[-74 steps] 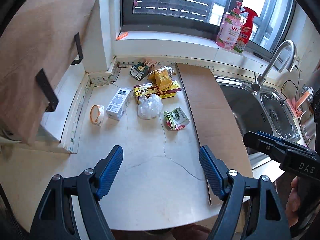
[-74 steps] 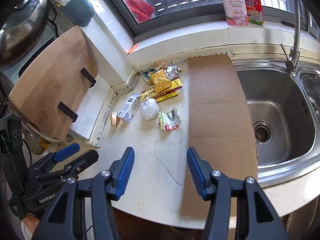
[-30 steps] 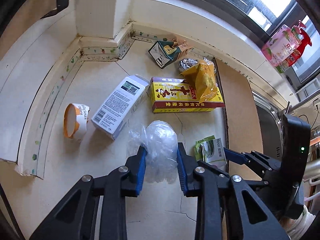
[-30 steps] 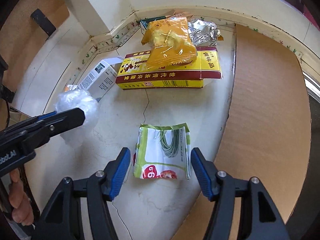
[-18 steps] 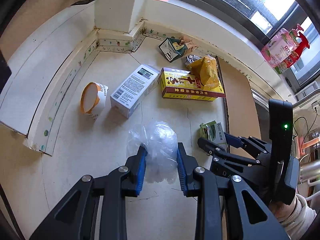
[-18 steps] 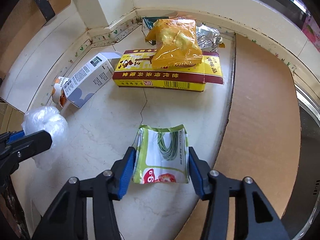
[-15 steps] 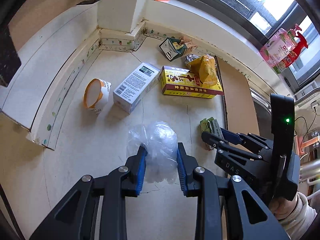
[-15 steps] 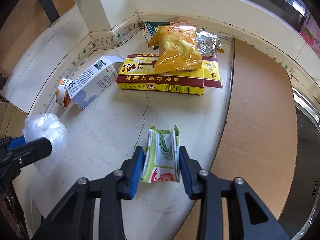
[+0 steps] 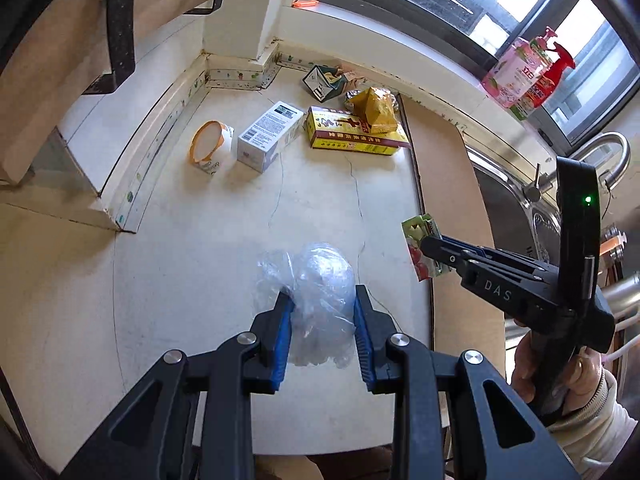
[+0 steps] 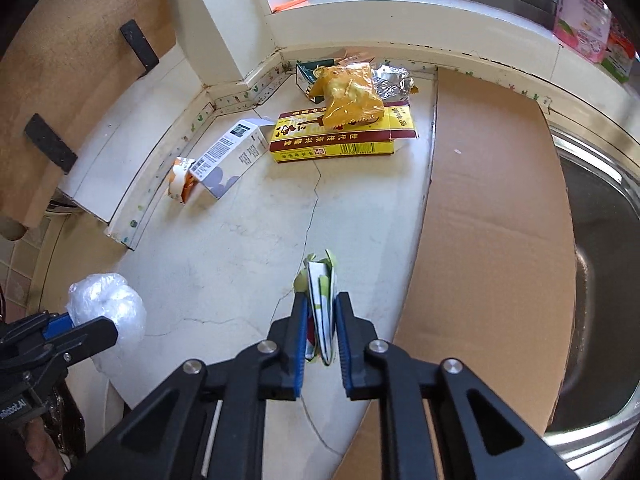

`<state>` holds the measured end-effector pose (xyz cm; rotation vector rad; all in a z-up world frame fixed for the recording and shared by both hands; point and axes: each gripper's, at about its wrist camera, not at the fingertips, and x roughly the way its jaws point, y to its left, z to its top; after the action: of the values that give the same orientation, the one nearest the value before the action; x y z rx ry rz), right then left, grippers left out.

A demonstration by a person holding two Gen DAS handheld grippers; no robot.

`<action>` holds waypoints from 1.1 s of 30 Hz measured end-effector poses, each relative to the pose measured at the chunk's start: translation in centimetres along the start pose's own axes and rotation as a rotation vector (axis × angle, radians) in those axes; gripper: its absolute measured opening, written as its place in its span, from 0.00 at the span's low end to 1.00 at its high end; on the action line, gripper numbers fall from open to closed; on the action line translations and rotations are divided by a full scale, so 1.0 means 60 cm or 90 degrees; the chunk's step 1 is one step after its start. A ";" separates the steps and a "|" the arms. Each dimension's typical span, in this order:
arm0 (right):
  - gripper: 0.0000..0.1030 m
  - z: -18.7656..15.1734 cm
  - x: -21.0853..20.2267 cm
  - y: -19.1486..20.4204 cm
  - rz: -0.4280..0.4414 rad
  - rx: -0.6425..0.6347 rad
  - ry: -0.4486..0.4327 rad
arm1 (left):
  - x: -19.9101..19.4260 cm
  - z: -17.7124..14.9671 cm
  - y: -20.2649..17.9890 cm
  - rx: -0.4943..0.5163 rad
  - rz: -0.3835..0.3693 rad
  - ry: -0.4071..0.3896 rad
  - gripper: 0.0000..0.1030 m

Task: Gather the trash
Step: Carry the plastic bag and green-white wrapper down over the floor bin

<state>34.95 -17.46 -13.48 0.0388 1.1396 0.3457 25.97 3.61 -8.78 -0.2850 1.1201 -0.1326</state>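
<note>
My left gripper (image 9: 323, 318) is shut on a crumpled clear plastic bag (image 9: 320, 276), held above the white counter (image 9: 192, 264). The same plastic bag (image 10: 106, 312) shows at the lower left of the right wrist view. My right gripper (image 10: 321, 322) is shut on a folded green and white snack wrapper (image 10: 322, 296), lifted off the counter; that wrapper (image 9: 418, 240) sticks out of the right gripper's tip in the left wrist view. Other trash lies at the back: a yellow and red box (image 10: 340, 136), a yellow packet (image 10: 348, 92) on it, a white carton (image 10: 232, 156) and a small paper cup (image 9: 210, 148).
A brown cardboard sheet (image 10: 492, 208) covers the counter's right part beside the steel sink (image 10: 604, 240). A green box (image 9: 320, 82) and foil wrapper (image 10: 390, 80) sit near the back wall. Bottles (image 9: 520, 72) stand on the window sill. A hand (image 9: 560, 372) holds the right gripper.
The right gripper closed on the green wrapper, folding it, and lifted it off the counter. Both grippers drew back from the trash pile, the left still holding the plastic bag.
</note>
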 end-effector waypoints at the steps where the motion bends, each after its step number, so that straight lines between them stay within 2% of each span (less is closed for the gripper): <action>1: 0.13 -0.011 -0.012 0.005 0.004 0.006 -0.006 | -0.009 -0.011 0.000 0.006 -0.002 0.000 0.26; 10: 0.13 -0.145 -0.117 0.068 0.005 0.050 -0.064 | -0.095 -0.120 0.003 0.068 -0.018 -0.009 0.26; 16: 0.13 -0.251 -0.163 0.118 -0.001 0.082 -0.084 | -0.141 -0.196 0.010 0.090 -0.050 -0.017 0.26; 23: 0.13 -0.370 -0.200 0.172 -0.010 0.105 -0.073 | -0.168 -0.280 0.002 0.134 -0.069 -0.007 0.26; 33: 0.13 -0.464 -0.207 0.194 -0.003 0.125 -0.028 | -0.157 -0.360 -0.008 0.163 -0.069 0.034 0.26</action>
<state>2.51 -14.07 -11.91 0.2156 1.1271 0.2274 2.48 2.08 -9.20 -0.1131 1.1273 -0.3779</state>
